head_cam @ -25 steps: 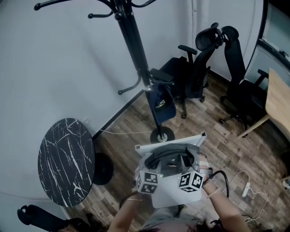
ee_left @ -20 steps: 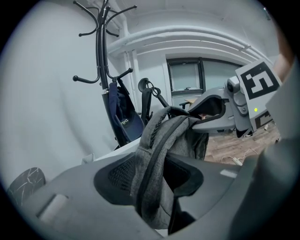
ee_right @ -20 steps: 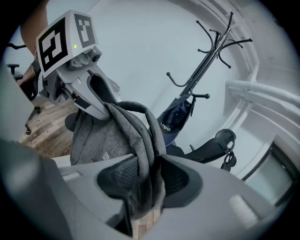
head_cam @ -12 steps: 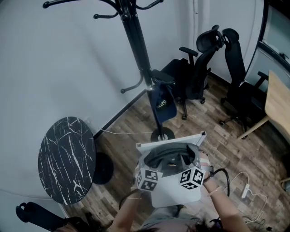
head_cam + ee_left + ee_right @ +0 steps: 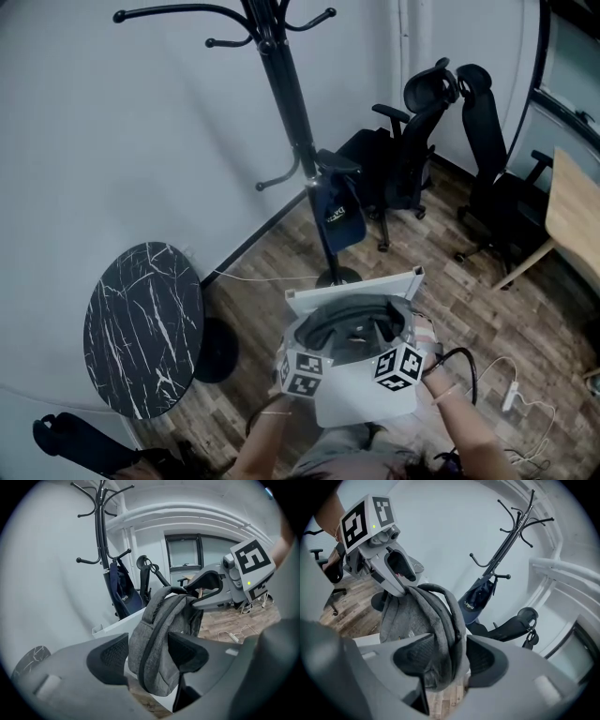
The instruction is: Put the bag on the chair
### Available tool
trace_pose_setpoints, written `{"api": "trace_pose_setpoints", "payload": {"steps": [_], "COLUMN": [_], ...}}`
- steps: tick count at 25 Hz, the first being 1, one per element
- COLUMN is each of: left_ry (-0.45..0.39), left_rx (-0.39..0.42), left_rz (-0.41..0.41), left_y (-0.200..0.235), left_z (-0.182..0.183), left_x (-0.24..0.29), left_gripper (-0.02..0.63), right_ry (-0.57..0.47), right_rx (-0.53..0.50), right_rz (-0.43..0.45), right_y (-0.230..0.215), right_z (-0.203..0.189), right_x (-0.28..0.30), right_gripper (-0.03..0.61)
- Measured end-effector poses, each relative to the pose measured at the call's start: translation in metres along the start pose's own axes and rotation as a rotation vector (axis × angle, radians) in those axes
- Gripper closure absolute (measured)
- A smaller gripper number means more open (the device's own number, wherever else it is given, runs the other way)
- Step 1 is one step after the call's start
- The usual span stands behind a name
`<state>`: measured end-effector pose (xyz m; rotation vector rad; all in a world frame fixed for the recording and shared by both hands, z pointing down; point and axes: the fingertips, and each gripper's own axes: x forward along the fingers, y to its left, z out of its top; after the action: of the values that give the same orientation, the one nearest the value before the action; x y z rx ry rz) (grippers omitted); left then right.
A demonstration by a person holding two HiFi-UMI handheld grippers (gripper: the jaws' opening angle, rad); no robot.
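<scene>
A grey backpack (image 5: 352,323) rests on a white chair (image 5: 361,408) right below me, against its backrest. My left gripper (image 5: 317,345) and right gripper (image 5: 386,339) flank it from either side. In the left gripper view the backpack (image 5: 159,639) hangs between the jaws of the left gripper (image 5: 147,656), which are opening; the pads stand beside the fabric without squeezing it. In the right gripper view the backpack's folded top and strap (image 5: 436,620) lie between the jaws of the right gripper (image 5: 447,660), also opening. Each gripper shows in the other's view: the right gripper (image 5: 213,588), the left gripper (image 5: 396,571).
A black coat rack (image 5: 286,112) with a dark blue bag (image 5: 339,214) stands just behind the chair. Two black office chairs (image 5: 408,141) (image 5: 497,178) are at the back right, beside a wooden desk (image 5: 574,211). A round black marble table (image 5: 141,328) is on the left. A cable and power strip (image 5: 511,394) lie on the floor.
The two marker cubes have drawn slightly apart beside the backpack. The backpack has stayed on the white chair. My head view has tilted up a little.
</scene>
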<state>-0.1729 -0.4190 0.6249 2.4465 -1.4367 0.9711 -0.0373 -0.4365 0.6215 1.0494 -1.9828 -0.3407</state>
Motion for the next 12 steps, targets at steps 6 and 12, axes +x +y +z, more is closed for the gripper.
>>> {"api": "trace_pose_setpoints", "payload": {"steps": [6, 12], "left_ry": [-0.025, -0.071], "left_rx": [-0.001, -0.007], "left_rz": [0.035, 0.07], "left_y": [-0.004, -0.014], "left_z": [0.005, 0.016], "left_x": [-0.02, -0.043], "left_gripper": [0.36, 0.438], "right_ry": [-0.008, -0.041], "right_rx": [0.022, 0.073], "right_rz": [-0.016, -0.006], "right_y": [0.003, 0.009], "right_z": [0.002, 0.007], "right_x": [-0.018, -0.045], "right_gripper": [0.364, 0.374]}}
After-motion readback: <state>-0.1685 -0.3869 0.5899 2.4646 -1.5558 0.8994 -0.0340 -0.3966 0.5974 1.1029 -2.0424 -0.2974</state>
